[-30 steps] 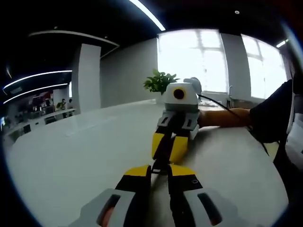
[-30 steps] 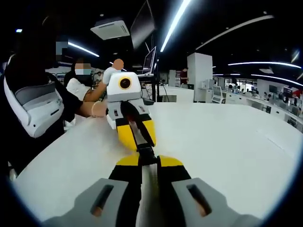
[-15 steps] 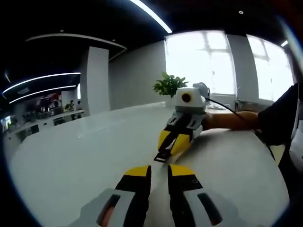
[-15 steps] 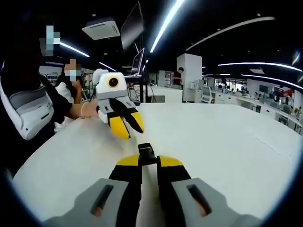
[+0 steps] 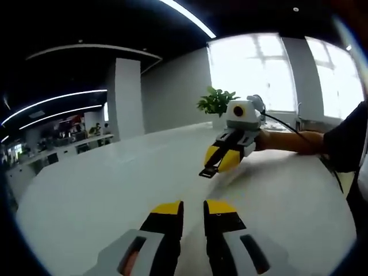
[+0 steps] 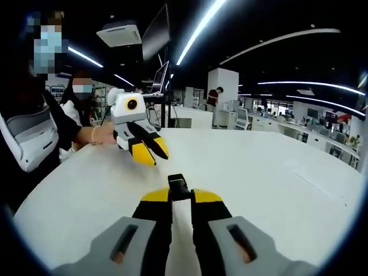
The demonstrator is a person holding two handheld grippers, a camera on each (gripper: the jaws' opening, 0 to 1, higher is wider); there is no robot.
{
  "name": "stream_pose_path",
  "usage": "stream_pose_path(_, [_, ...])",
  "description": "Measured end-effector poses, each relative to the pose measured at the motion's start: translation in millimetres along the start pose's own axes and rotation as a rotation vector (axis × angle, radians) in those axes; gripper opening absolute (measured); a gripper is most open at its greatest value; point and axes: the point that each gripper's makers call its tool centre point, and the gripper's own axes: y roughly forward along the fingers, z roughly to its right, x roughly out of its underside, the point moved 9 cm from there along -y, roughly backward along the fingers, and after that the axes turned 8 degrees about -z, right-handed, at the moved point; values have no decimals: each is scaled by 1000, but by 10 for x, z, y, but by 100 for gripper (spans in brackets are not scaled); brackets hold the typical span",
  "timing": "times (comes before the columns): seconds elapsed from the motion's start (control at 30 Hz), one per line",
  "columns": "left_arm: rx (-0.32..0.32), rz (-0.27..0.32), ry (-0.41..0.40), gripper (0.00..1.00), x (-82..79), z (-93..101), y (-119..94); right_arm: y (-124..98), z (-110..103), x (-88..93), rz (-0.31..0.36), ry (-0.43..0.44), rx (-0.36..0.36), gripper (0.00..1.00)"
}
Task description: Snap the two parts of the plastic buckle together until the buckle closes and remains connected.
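Black buckle (image 6: pixel 178 187) sits pinched in the right tool (image 6: pixel 182 195), at 12 o'clock over the white tabletop (image 6: pixel 276 172); the left tool (image 5: pixel 193 206) is slightly parted, gripping nothing.

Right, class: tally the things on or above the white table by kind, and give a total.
Grippers: 2, the left gripper and the right gripper
Black buckle: 1, held in the right jaws
Potted plant: 1
Total: 4
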Motion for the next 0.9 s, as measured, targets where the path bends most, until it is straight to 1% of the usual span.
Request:
stream_pose_path(0.33, [-8, 3, -10, 14, -12, -14, -17, -80, 175, -16, -19, 4, 60, 11])
stream_pose_path(0.7, [2, -3, -6, 14, -1, 20, 5, -123, 429, 59, -89, 21, 138, 11])
stream_pose_path(0.9, [-2, 2, -8, 14, -10, 17, -8, -140, 513, 73, -123, 16, 164, 11])
